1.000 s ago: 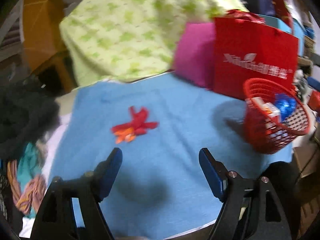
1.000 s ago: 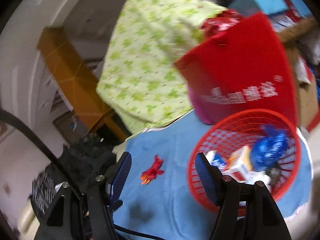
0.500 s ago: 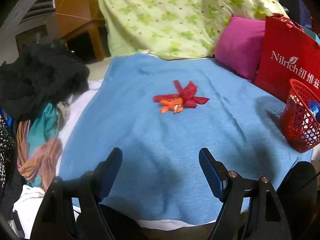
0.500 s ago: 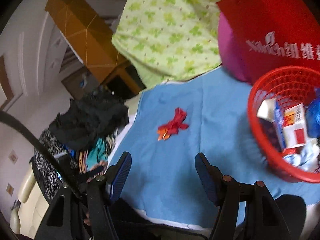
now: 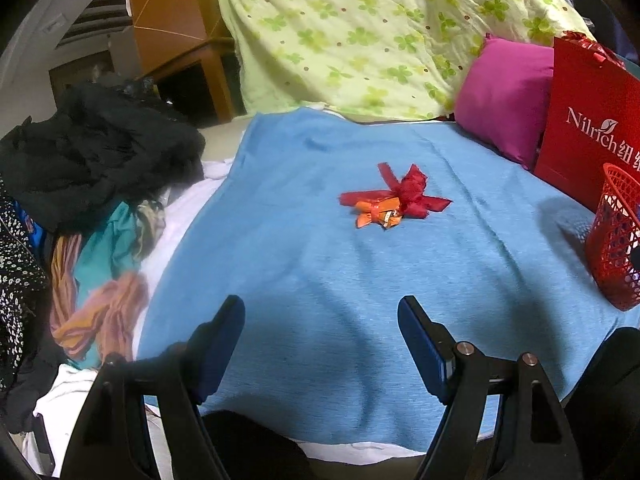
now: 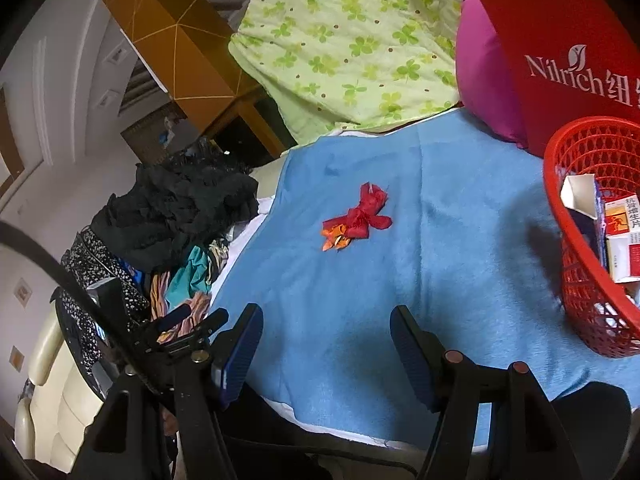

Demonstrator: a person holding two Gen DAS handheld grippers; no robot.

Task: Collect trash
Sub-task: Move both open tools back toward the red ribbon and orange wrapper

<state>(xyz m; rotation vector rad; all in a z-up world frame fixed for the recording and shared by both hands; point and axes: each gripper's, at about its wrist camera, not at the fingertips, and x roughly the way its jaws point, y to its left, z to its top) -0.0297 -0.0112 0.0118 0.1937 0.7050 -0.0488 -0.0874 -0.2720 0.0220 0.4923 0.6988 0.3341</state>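
Observation:
A scrap of red ribbon point(image 5: 408, 192) point(image 6: 366, 212) with an orange wrapper point(image 5: 378, 214) point(image 6: 336, 240) lies in the middle of the blue blanket point(image 5: 320, 280) point(image 6: 360, 300). A red mesh basket point(image 5: 618, 240) point(image 6: 588, 280) stands at the right edge, holding small cartons. My left gripper point(image 5: 322, 336) hangs open over the near part of the blanket, well short of the scrap, nothing between its fingers. My right gripper point(image 6: 326, 340) is open too, empty, with the basket to its right.
A red paper bag point(image 5: 592, 128) point(image 6: 560, 48) and a magenta cushion point(image 5: 504, 100) stand behind the basket. A green-patterned quilt point(image 5: 380, 32) is piled at the back. A heap of dark and coloured clothes point(image 5: 92, 168) point(image 6: 180, 220) lies left of the blanket.
Both views have swung left and down: the basket has slid to the right edge and the ribbon scrap now sits nearer the centre. Both grippers' jaws kept the same width.

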